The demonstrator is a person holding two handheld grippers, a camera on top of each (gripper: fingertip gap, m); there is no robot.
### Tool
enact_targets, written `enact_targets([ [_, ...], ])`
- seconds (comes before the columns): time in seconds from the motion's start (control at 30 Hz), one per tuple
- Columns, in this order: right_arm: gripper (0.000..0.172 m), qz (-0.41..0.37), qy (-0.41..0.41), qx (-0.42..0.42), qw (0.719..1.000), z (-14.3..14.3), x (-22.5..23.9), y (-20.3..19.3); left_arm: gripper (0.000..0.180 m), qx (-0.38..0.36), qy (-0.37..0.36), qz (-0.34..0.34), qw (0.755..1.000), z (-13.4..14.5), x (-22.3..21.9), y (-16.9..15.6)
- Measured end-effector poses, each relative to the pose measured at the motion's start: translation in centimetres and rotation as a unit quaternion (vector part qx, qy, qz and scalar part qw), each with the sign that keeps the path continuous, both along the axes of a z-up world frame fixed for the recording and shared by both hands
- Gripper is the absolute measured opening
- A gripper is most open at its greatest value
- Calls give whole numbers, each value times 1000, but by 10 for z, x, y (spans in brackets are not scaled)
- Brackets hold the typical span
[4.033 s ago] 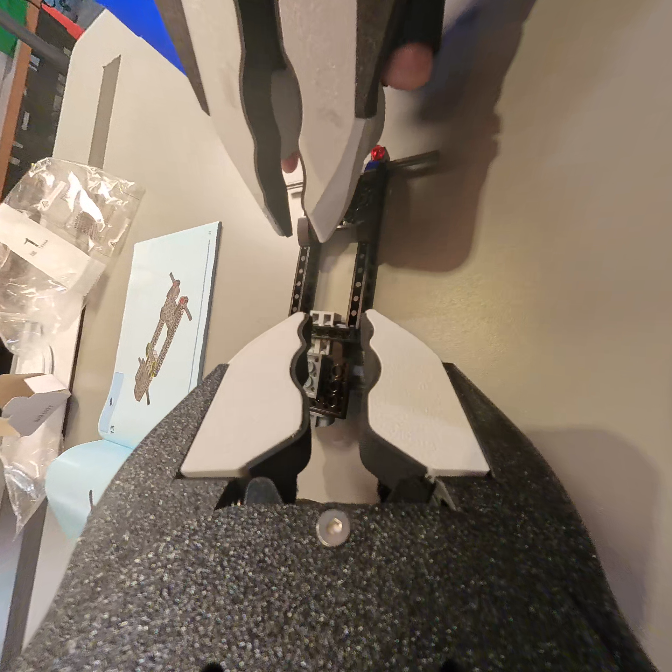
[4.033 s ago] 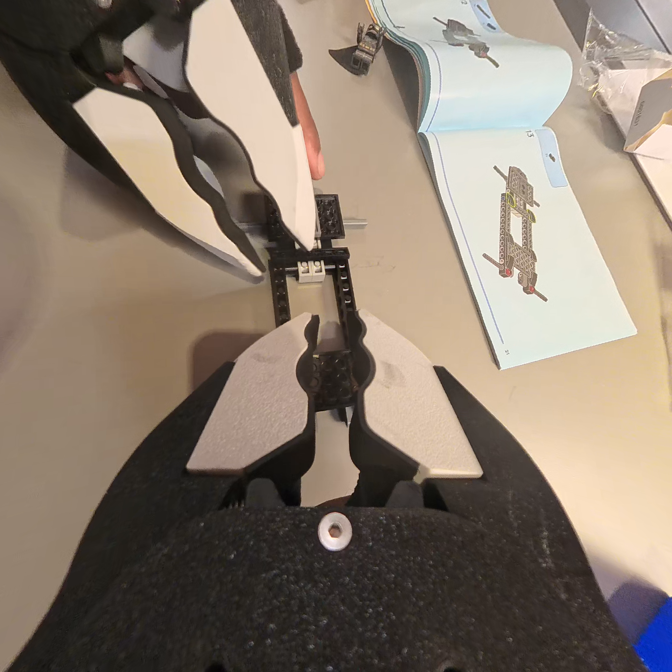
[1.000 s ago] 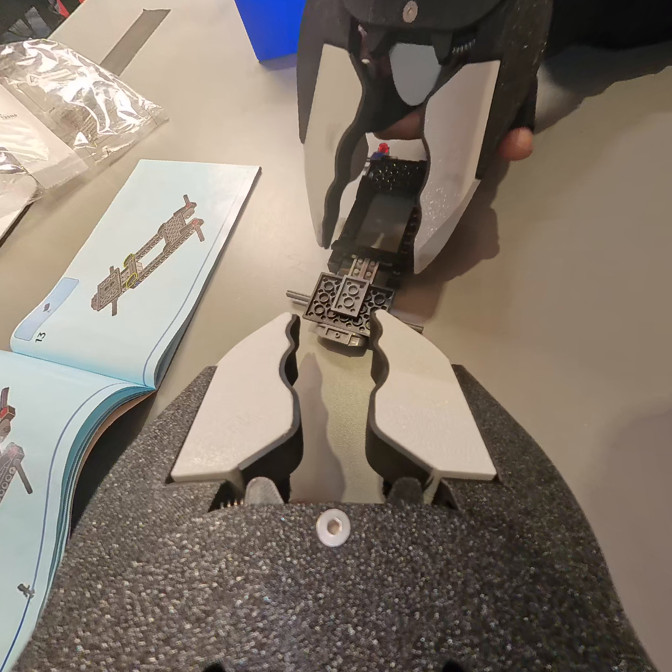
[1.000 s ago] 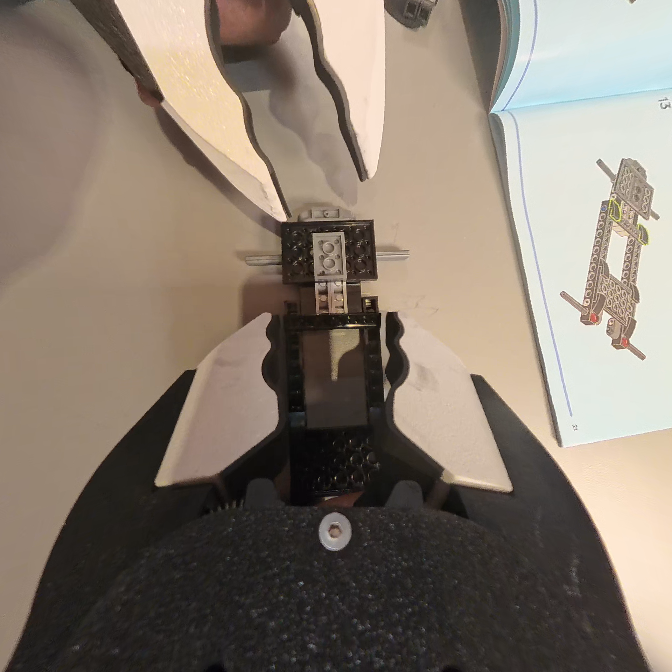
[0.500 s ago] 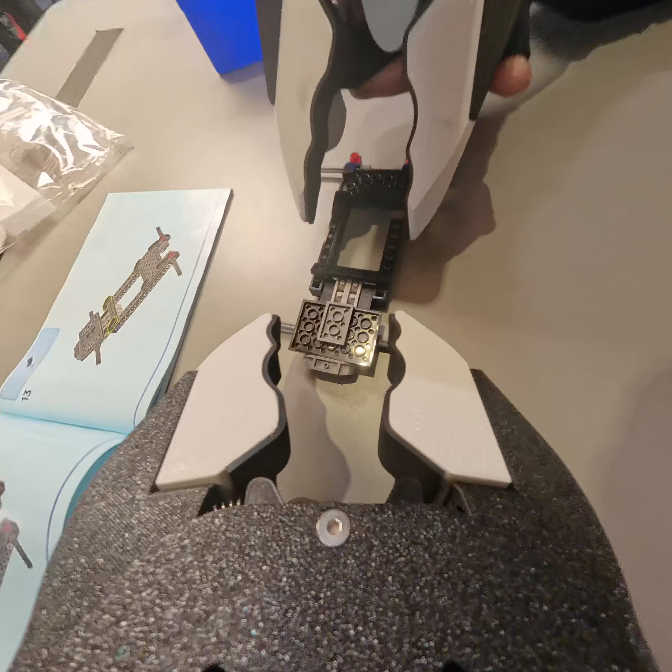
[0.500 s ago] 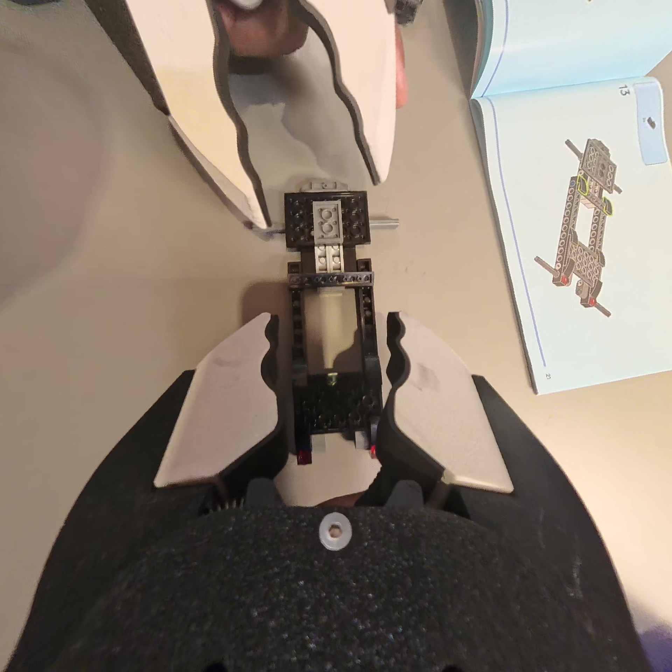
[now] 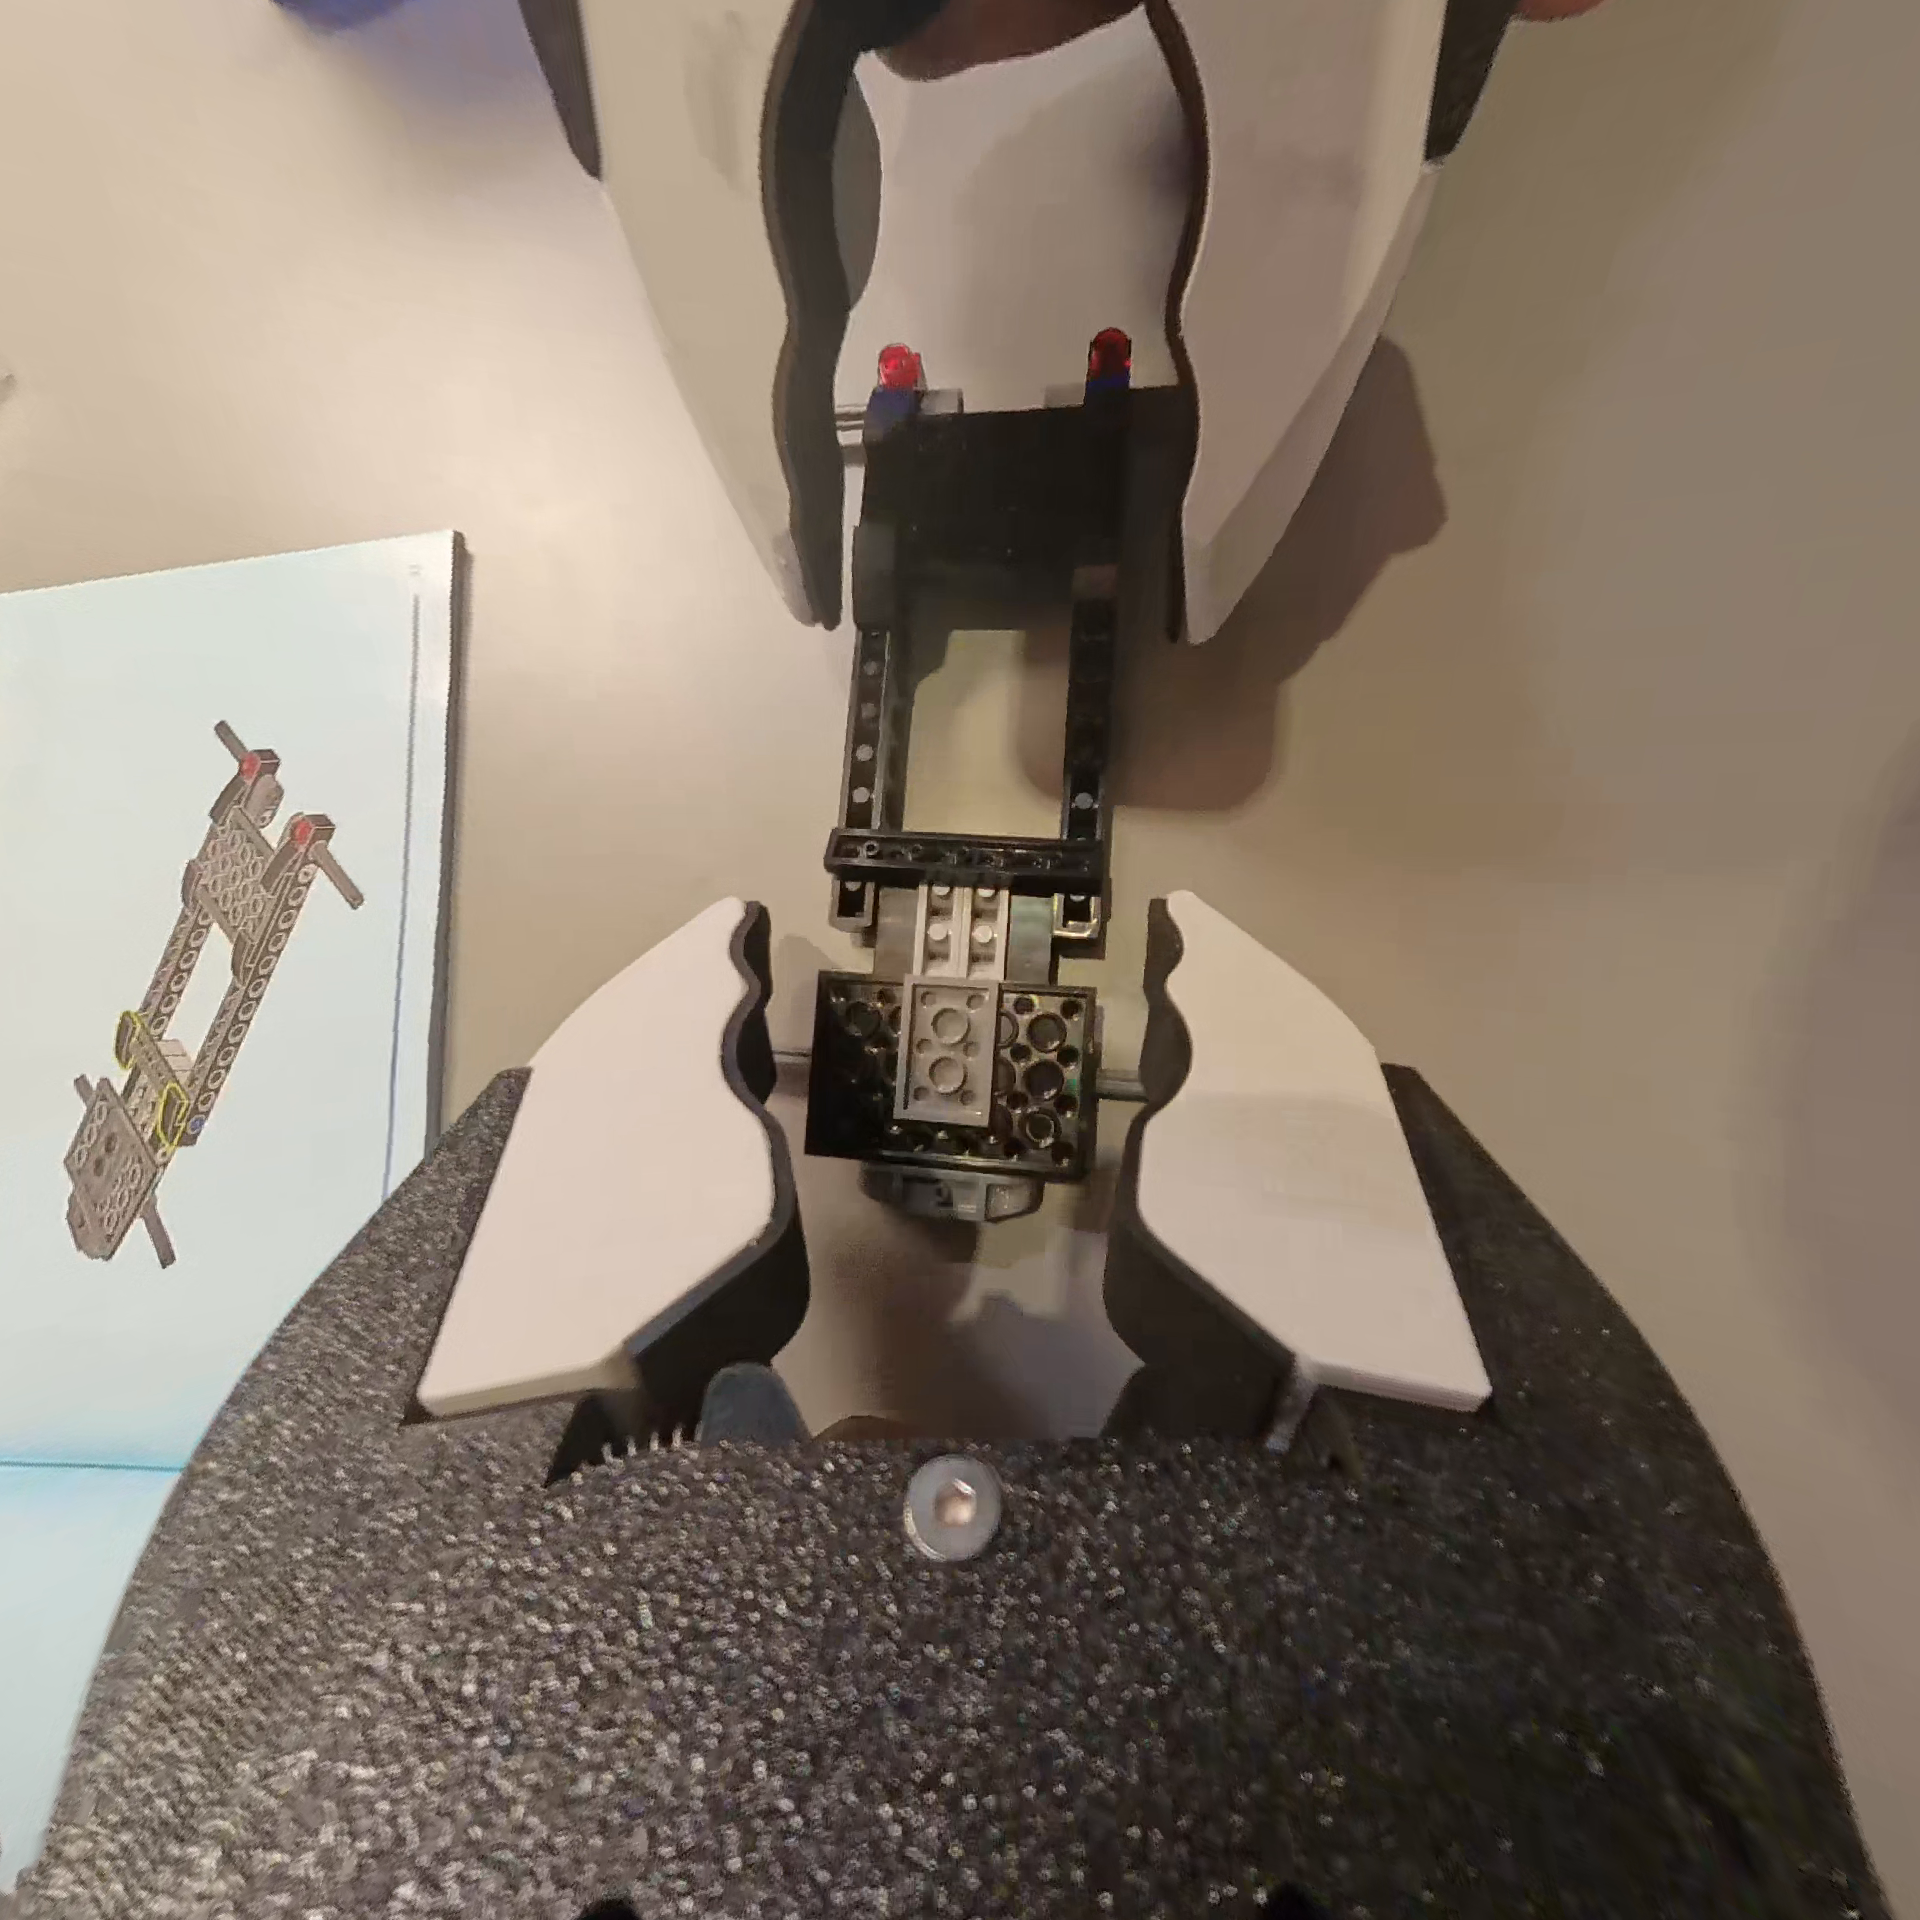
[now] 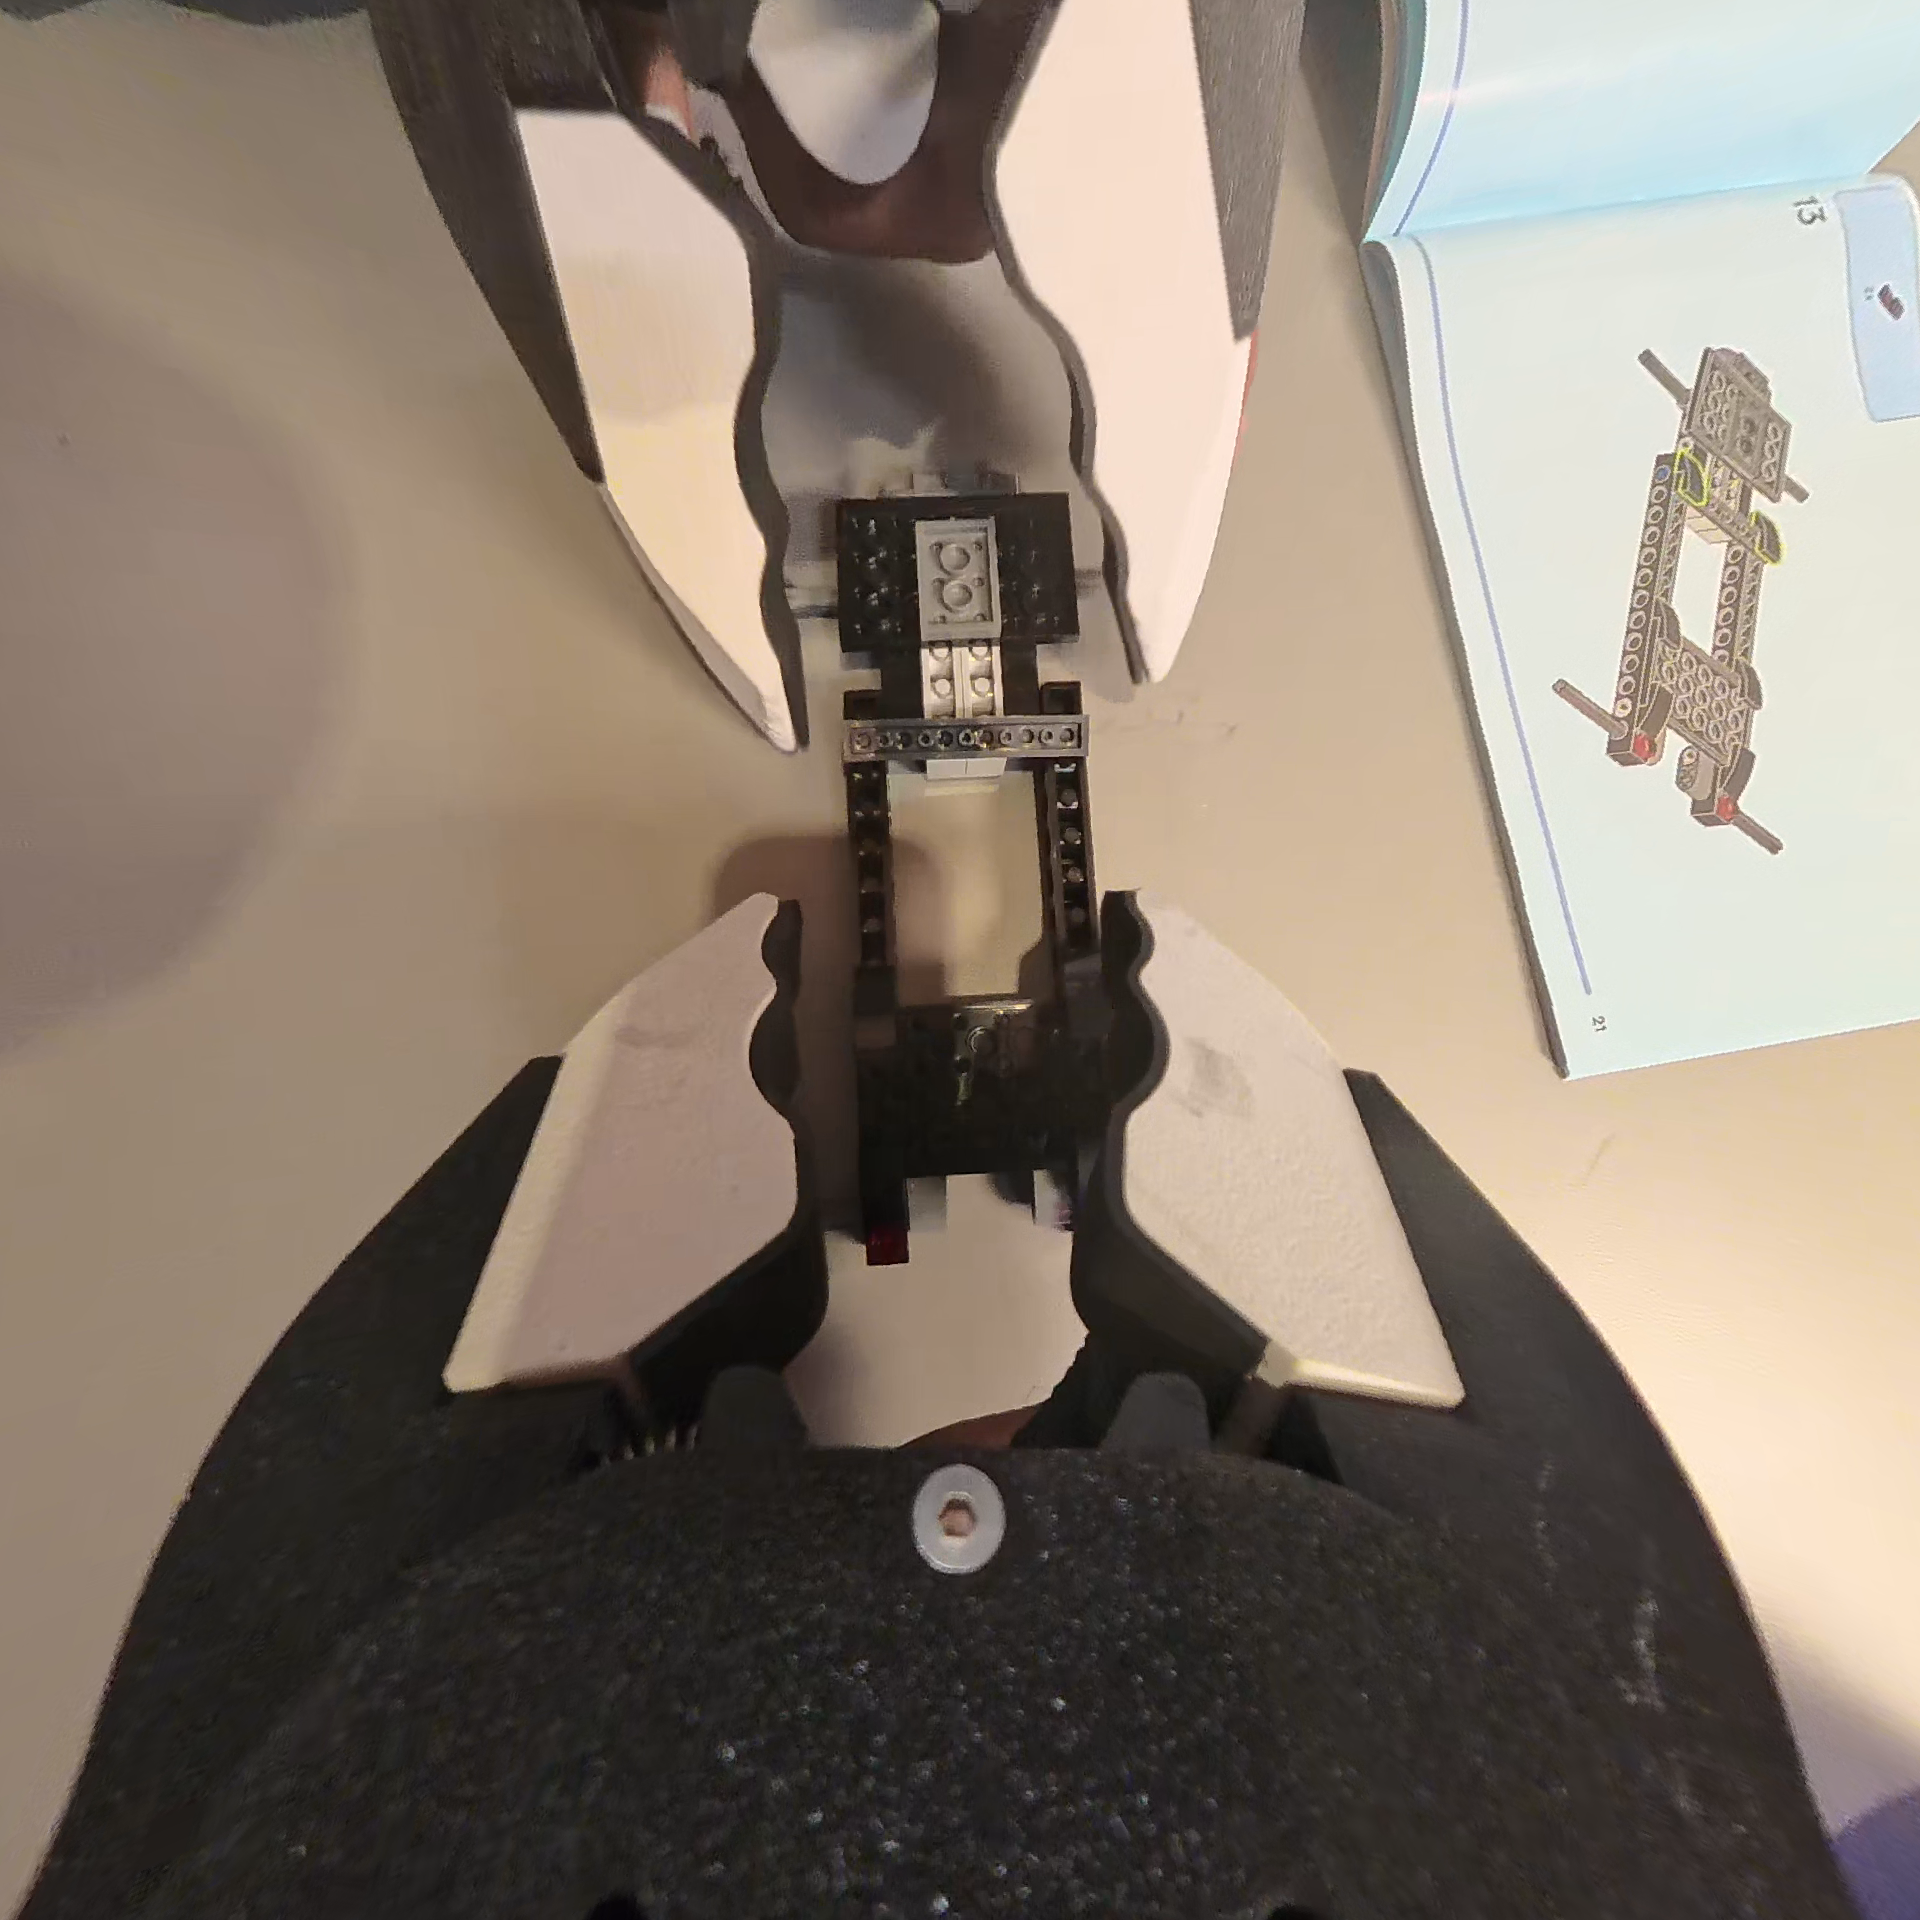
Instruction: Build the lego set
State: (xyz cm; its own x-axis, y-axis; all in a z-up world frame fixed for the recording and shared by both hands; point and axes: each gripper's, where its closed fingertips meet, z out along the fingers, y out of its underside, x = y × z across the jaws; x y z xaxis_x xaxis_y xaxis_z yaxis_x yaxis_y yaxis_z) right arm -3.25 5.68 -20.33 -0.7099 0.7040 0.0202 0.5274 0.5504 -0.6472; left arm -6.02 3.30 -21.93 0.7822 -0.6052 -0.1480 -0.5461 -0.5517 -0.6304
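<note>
Loosely, brick chassis point(image 7: 977, 831) between open jaws, table point(image 7: 1558, 831) clear beside.

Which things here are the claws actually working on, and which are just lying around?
At the claws:
- black brick frame, straddled at opposite ends by the open left claw and right claw

Lying about:
- open instruction booklet

Glossy plastic brick frame point(image 7: 951, 1070), matt table point(image 7: 1558, 727), paper booklet point(image 7: 208, 935).

Perhaps hobby desk: instruction booklet point(image 8: 1704, 582).
</note>
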Motion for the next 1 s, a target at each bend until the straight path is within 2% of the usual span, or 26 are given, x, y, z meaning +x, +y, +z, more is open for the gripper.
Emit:
enact_targets([
  [0.23,56,1,0,2,1000,-2,0,0,65,-15,18,-2,1000,-3,2,7],
  [0.47,56,-4,5,0,1000,0,-1,3,52,-43,-12,3,999,-6,6,6],
  [0.7,57,2,11,8,1000,-2,0,3,52,-32,-37,18,999,-6,6,6],
  [1.0,55,6,98,82,992,8,-7,11,52,-18,-57,54,997,-3,-6,7],
])
